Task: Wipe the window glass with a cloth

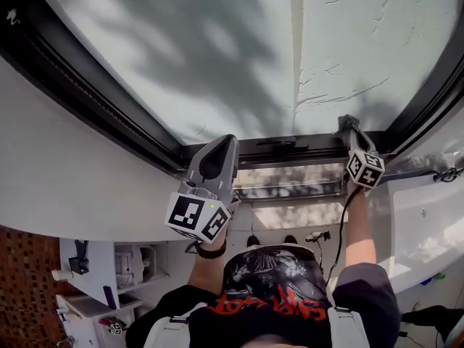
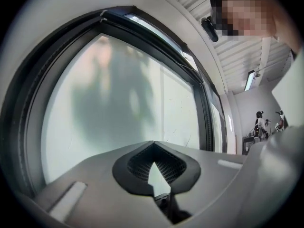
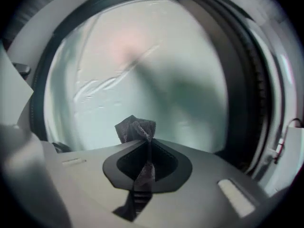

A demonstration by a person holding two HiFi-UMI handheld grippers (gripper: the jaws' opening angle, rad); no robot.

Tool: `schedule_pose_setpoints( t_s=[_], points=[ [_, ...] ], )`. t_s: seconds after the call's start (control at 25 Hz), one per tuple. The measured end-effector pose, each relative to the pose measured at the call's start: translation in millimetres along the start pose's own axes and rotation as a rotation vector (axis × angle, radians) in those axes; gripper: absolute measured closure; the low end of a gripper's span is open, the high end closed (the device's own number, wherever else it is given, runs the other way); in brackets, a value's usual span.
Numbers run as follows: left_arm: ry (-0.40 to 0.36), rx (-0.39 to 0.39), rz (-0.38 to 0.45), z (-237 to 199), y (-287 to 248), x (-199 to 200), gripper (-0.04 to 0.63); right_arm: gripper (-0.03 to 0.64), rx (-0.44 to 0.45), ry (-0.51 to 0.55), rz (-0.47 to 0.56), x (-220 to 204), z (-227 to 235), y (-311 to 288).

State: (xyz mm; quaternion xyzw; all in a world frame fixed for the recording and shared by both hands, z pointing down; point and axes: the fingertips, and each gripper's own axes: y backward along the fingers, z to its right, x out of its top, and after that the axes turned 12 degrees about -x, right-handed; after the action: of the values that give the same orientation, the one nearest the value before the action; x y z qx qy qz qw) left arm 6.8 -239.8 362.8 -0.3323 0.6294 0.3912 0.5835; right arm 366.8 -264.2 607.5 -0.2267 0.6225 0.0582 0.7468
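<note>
L gripper sitting left, R gripper right, both before window glass, near frame. Cloth sticking out between R fingers, toward glass.

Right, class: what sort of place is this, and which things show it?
Likely indoors, close up at big, cloudy window glass in a dark frame, with a ribbed ceiling and strip light behind.

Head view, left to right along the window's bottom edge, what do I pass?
First the left tongs, shut and empty → dark handle on the window frame → right tongs shut on the grey cloth.
</note>
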Motion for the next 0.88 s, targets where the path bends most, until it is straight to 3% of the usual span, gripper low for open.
schedule_pose_setpoints(
  t_s=[0.12, 0.2, 0.28, 0.36, 0.44, 0.56, 0.68, 0.8, 0.88],
  points=[
    [-0.005, 0.006, -0.005, 1.5, -8.0, -3.4, 0.611, 0.591, -0.263, -0.063, -0.007, 10.3, 113.3, 2.5],
    [-0.014, 0.035, -0.017, -3.8, -3.1, -5.7, 0.587, 0.591, -0.350, -0.098, 0.009, 19.7, 148.0, 3.4],
    [-0.026, 0.069, -0.033, -8.3, 6.4, -7.0, 0.567, 0.591, -0.365, -0.132, 0.028, 26.5, 150.6, 3.0],
    [-0.028, 0.099, -0.028, -11.4, 14.8, -8.5, 0.563, 0.591, -0.300, -0.151, 0.053, 32.9, 121.8, 7.9],
    [-0.028, 0.146, -0.020, -18.8, 24.5, -10.0, 0.558, 0.591, -0.136, -0.154, 0.090, 40.2, 54.2, 21.0],
    [-0.042, 0.262, -0.023, -46.7, 59.4, -8.4, 0.498, 0.591, 0.317, -0.145, 0.096, 41.4, -133.5, 53.6],
    [-0.036, 0.340, -0.010, -65.5, 97.9, -3.7, 0.494, 0.589, 0.730, -0.037, 0.034, 23.9, -325.4, 103.6],
    [-0.029, 0.430, 0.011, -76.7, 144.0, -0.2, 0.494, 0.589, 0.958, 0.056, -0.054, -7.9, -455.6, 145.2],
    [-0.019, 0.479, 0.019, -83.8, 169.5, 0.0, 0.499, 0.589, 1.000, 0.134, -0.092, -32.5, -502.5, 153.2]
  ],
)
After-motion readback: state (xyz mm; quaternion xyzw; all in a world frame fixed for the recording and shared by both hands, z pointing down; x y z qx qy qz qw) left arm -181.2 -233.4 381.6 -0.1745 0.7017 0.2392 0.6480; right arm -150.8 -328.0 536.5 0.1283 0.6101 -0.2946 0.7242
